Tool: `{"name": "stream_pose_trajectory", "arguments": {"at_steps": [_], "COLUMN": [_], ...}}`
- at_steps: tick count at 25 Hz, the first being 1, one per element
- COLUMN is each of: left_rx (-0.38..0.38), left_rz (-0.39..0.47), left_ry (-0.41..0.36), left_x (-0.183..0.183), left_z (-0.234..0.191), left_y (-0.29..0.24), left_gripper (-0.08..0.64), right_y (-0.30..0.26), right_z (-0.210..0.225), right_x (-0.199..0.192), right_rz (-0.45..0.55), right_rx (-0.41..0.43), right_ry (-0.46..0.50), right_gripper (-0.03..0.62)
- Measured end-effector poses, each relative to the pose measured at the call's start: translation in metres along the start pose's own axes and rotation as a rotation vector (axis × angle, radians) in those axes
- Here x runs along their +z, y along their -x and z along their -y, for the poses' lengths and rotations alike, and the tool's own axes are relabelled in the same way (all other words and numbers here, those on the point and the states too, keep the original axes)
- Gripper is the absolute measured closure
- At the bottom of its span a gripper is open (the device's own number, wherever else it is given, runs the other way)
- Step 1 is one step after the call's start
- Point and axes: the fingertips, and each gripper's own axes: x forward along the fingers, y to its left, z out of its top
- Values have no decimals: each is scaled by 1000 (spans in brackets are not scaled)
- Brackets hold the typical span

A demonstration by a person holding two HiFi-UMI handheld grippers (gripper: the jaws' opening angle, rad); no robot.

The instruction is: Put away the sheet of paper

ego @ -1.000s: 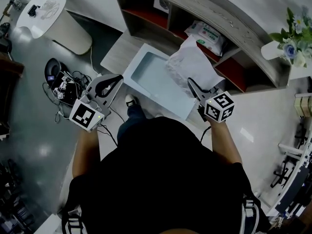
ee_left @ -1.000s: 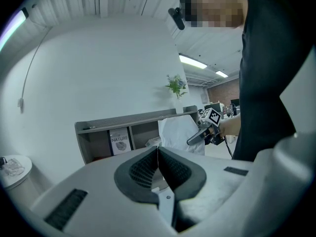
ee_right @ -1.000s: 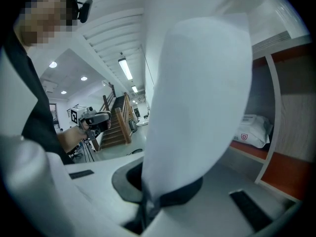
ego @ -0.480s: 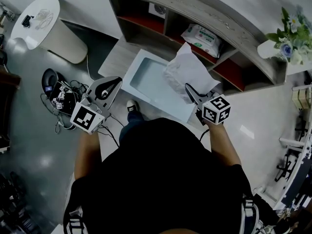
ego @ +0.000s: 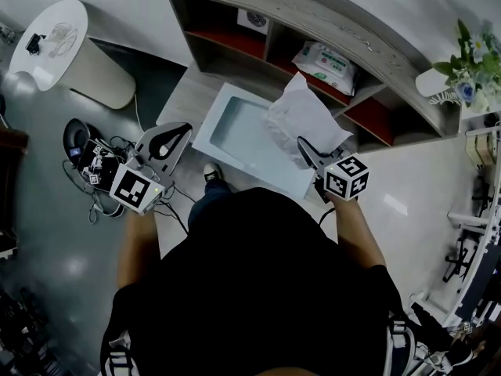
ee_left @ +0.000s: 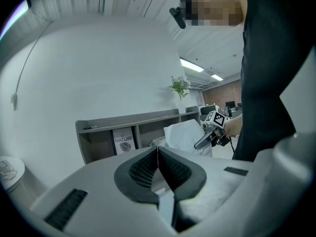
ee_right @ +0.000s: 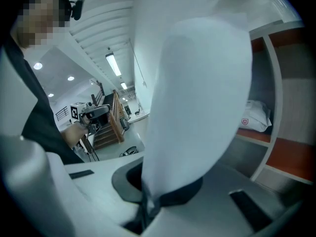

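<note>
The white sheet of paper (ego: 304, 114) stands crumpled and curved above the right end of a pale shallow tray (ego: 235, 129) on a low table. My right gripper (ego: 305, 147) is shut on the sheet's lower edge. In the right gripper view the paper (ee_right: 197, 93) rises from the closed jaws and fills the middle of the picture. My left gripper (ego: 174, 141) hangs left of the tray, shut and holding nothing. The left gripper view shows its jaws (ee_left: 158, 154) pressed together, with the paper (ee_left: 183, 135) and the right gripper (ee_left: 211, 132) beyond.
A grey shelf unit (ego: 313, 14) with red-floored compartments runs behind the tray; a pack of wipes (ego: 325, 57) lies in one. A white round stand (ego: 63, 34) and a tangle of cables (ego: 94, 163) sit at the left. A potted plant (ego: 473, 61) stands at the far right.
Both grippers keep the same places relative to the tray. The right gripper still grips the paper. Only the head view has drifted a little.
</note>
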Motion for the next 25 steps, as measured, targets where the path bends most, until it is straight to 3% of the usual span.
{"name": "stream_pose_trajectory", "arguments": {"at_steps": [25], "left_rx": [-134], "left_rz": [-16], "left_ry": [-15], "left_x": [-18], "left_z": [-40], "left_y": [-40], "left_gripper": [538], "right_y": [-58], "right_z": [16], "right_x": [-39], "right_rz": [-112], "right_rx": [-26], "right_ry": [-140], "right_gripper": [578]}}
